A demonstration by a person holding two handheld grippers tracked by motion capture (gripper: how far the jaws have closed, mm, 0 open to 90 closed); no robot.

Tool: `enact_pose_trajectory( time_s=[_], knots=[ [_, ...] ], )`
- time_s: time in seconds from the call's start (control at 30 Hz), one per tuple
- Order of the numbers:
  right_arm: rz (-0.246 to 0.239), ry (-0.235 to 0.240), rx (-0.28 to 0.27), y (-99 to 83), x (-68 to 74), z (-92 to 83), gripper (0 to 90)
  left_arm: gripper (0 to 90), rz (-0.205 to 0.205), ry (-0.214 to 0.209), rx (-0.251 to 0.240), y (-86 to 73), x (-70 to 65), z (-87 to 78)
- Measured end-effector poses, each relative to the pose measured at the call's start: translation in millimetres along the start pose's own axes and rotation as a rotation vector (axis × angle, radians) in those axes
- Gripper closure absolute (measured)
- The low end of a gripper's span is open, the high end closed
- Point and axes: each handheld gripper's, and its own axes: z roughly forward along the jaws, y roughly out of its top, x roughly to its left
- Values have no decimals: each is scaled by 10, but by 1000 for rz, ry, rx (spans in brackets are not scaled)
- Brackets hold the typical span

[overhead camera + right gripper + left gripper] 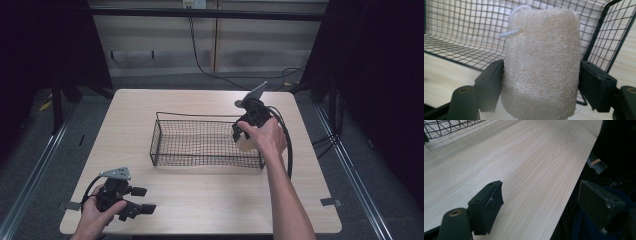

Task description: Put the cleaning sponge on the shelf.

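The wire basket (200, 142) sits mid-table (210, 200). At its right end — the loofah (245, 142), over the rim. The left gripper (142, 200) lies well before its left corner.

Left gripper (142, 200): rested low at the near left, held in the left hand (95, 212), jaws wide apart.
Right gripper (239, 134): raised on an outstretched forearm, 2 jaws clamped.

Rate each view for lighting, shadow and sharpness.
High view: table evenly lit, surroundings dark, basket casts only a faint shadow. Left gripper view: open left gripper soft and dim up close, wood grain sharper. Right gripper view: loofah bright and crisp in the right gripper, mesh behind slightly soft.
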Motion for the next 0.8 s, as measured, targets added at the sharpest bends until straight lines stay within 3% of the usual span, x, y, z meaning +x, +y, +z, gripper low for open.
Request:
enact_pose_trajectory(
  time_s=[0.23,0.8],
  knots=[
    [33,-5,4,-5,-113,93,249,197,5,0,5,1,3,1],
    [67,-20,25,3,-194,332,249,197,7,-4,5,0,1,0]
  ],
)
